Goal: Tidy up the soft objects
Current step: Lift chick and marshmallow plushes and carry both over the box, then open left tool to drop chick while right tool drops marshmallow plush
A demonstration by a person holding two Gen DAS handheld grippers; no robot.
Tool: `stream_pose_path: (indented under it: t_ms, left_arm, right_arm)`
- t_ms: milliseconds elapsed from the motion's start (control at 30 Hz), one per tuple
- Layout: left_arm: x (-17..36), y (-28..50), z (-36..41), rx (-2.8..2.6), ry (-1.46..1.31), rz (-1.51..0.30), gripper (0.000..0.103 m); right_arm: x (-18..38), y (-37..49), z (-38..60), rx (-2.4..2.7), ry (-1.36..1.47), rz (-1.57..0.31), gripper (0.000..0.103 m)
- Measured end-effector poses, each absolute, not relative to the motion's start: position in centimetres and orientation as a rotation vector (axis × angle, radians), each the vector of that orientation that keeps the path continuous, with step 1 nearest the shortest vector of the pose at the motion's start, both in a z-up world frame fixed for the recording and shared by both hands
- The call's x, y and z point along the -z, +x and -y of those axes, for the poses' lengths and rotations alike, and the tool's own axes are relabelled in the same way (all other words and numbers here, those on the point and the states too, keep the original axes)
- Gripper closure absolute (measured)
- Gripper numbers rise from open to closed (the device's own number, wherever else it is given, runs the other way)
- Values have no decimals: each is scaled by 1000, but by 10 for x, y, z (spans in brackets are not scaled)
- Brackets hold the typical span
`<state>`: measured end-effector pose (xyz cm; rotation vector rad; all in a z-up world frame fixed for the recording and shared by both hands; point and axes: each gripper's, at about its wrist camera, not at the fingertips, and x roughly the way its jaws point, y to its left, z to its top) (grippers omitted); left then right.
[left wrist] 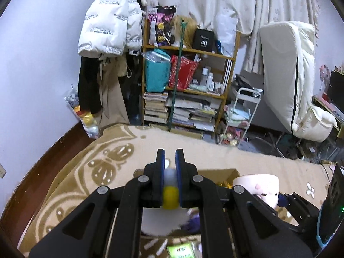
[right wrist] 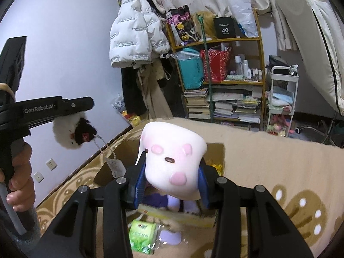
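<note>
My left gripper (left wrist: 169, 157) is shut on a fluffy white and black bird plush with a yellow part (left wrist: 170, 195). The plush also shows in the right wrist view (right wrist: 73, 133), hanging under the left gripper with a paper tag on a chain. My right gripper (right wrist: 172, 167) is shut on a white marshmallow plush with pink cheeks (right wrist: 172, 159); that plush also shows in the left wrist view (left wrist: 260, 187). Both are held above an open cardboard box (left wrist: 215, 172) on the bed, which holds yellow and purple soft toys (right wrist: 163, 200).
A beige patterned blanket (right wrist: 279, 172) covers the bed. A green tissue pack (right wrist: 143, 234) lies in front of the box. Behind stand a cluttered wooden shelf (left wrist: 187, 90), a hanging white jacket (left wrist: 109, 21), a white trolley (left wrist: 240, 116) and an upright mattress (left wrist: 288, 73).
</note>
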<state>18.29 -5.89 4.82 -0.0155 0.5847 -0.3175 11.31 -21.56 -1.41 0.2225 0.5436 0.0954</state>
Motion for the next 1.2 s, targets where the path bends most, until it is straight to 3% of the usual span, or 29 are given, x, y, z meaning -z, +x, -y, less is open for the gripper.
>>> stream_pose_path:
  t_ms: [533, 1200]
  left_arm:
    - [31, 205, 66, 268, 43, -689, 93]
    - [55, 210, 68, 249, 101, -787, 87]
  right_arm:
    - [50, 136, 220, -22, 164, -542, 56]
    - [57, 143, 216, -69, 188, -533, 45]
